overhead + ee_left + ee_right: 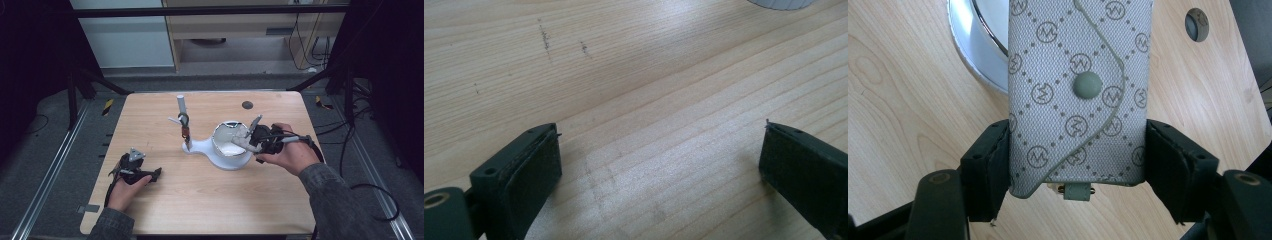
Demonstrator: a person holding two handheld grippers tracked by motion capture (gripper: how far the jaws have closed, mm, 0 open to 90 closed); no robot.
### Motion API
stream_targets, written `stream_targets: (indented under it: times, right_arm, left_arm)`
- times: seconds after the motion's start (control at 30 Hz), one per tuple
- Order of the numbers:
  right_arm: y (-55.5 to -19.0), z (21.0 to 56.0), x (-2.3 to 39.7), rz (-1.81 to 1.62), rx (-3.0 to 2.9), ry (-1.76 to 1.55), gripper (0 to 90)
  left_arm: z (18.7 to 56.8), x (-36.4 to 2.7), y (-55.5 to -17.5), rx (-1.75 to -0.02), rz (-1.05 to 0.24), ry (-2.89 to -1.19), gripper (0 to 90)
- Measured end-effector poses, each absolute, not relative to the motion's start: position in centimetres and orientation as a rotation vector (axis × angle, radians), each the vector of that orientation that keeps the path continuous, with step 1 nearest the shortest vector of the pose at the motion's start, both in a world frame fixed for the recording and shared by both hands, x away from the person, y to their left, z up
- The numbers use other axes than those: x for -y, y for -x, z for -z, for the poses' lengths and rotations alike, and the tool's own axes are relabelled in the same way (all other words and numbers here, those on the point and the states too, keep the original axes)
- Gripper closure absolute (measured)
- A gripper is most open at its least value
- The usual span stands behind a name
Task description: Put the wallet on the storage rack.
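My right gripper (1078,165) is shut on a grey key pouch (1078,75) with a printed monogram pattern and a round snap button; both pads press on its sides. In the high view this pouch (241,142) hangs over the right rim of a white bowl-shaped tray (222,147), with the right gripper (248,140) just beside it. The tray's base carries an upright white post (181,106) from which a small dark ring with a brown tag (185,126) hangs. My left gripper (155,174) rests on the table at the front left, and its jaws (659,165) stand wide open over bare wood.
A wooden table (200,200) holds everything. A small grey disc (247,105) is set into the top near the far edge, also visible as the grey disc (1196,24) beyond the pouch. The tray's shiny rim (973,45) lies under the pouch. Dark floor and cables surround the table.
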State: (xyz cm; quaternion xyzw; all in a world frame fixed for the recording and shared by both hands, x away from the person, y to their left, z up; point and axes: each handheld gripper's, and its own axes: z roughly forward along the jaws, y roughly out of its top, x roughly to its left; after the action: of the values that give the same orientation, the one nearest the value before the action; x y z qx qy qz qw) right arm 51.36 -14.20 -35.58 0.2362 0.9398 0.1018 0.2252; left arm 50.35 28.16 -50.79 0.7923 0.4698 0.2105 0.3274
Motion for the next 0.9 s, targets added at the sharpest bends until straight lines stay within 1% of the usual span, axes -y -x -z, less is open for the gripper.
stream_targets:
  times: [0.43, 0.9]
  right_arm:
    - [-51.9, 36.6, 12.0, -0.213, -2.608, -0.582, 31.2]
    - [-52.7, 37.5, 10.9, -0.169, -2.632, -0.549, 31.0]
  left_arm:
    - [50.8, -28.1, -50.4, -1.232, -0.551, -2.070, 2.6]
    - [50.8, -28.1, -50.4, -1.231, -0.550, -2.072, 2.3]
